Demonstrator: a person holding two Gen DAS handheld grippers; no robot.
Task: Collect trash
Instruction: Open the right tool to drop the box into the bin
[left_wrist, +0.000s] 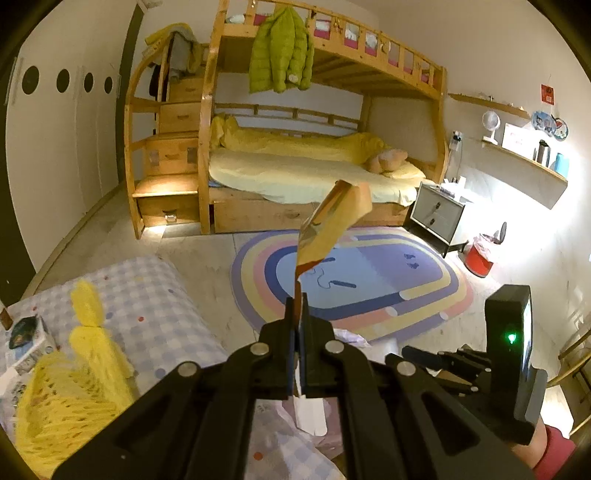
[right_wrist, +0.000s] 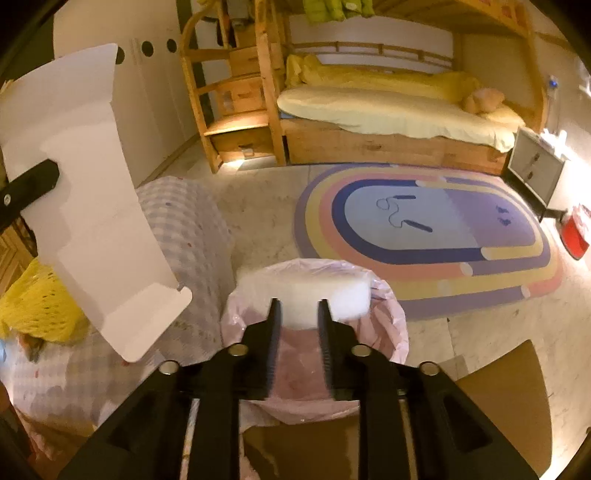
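White foam block (right_wrist: 325, 295) blurred, bin (right_wrist: 384, 317) partly hidden by right tool (right_wrist: 297, 308)

Wooden bunk bed (left_wrist: 325, 110) with yellow bedding against the back wall, green puffer jacket (left_wrist: 280, 51) hanging from its top rail. Oval pastel rainbow rug (right_wrist: 436, 236) on the pale floor; grey bedside cabinet (left_wrist: 436, 214) right of the bed. White desk fan (left_wrist: 491, 123) on a wooden wall shelf (left_wrist: 524, 158).

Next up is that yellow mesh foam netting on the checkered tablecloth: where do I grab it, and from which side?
Take the yellow mesh foam netting at its raised upper fold, coming down from above. It lies crumpled on the checkered tablecloth, and that fold stands up, so the jaws can likely straddle it. The soft mesh should squash.
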